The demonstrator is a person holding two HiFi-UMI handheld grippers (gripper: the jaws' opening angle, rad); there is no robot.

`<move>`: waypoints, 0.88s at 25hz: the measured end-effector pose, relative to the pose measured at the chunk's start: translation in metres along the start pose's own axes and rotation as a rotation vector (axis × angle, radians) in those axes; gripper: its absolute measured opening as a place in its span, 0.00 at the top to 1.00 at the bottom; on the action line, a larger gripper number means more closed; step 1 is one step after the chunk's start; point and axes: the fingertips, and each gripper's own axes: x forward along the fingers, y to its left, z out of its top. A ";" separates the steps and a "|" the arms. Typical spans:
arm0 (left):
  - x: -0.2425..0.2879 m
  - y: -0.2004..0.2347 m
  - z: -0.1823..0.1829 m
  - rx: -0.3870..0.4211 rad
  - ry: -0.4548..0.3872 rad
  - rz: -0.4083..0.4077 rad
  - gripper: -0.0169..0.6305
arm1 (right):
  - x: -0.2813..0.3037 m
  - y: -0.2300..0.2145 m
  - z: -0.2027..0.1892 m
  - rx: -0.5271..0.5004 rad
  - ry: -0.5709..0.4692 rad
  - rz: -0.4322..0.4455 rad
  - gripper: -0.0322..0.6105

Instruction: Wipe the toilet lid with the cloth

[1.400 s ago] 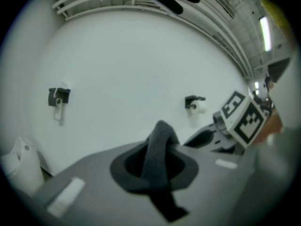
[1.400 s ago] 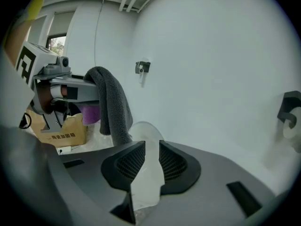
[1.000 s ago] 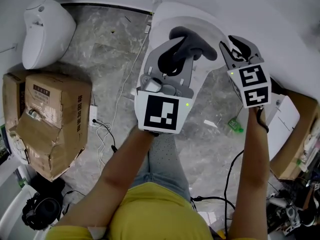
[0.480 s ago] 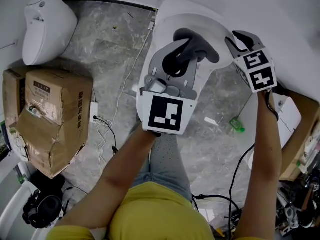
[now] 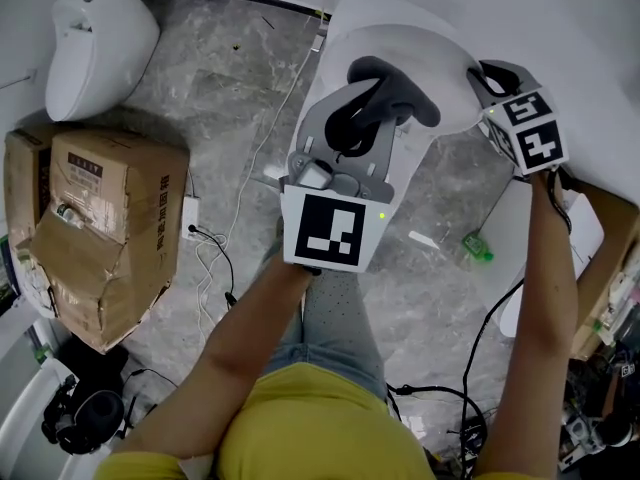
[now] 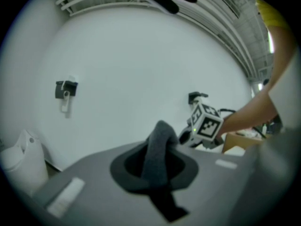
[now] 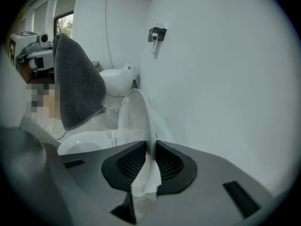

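1. the left gripper (image 5: 365, 103) is clenched on a dark grey terry cloth (image 6: 157, 147). the cloth runs up between its jaws, folds over past the tips and hangs loose.
2. the right gripper (image 7: 149, 166) points steeply down and grasps the thin rim of the white plastic toilet lid (image 7: 135, 112). its jaws have just been closing, and its two black ribbed pads (image 7: 170, 164) press on the rim from both sides.
3. the lid stands raised, nearly upright. it rises away from the right gripper's tips, just beside the plain white wall (image 7: 225, 79) on that gripper's right.
4. to the left of the right gripper's jaws and a little beyond them lies the white toilet seat (image 7: 87, 142), down flat.
5. the cloth hangs up and to the left of the right gripper, near the lid but apart from it.
6. in the head view the grippers are side by side above the toilet. off to the left gripper's left, well apart from it, a second white ceramic toilet (image 5: 95, 53) and a torn brown cardboard box (image 5: 110, 218) sit on the grey marbled floor (image 5: 230, 98).
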 end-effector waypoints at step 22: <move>-0.132 -0.017 -0.015 0.036 -0.017 -0.137 0.94 | -0.069 0.144 -0.016 -0.099 -0.015 -0.115 0.86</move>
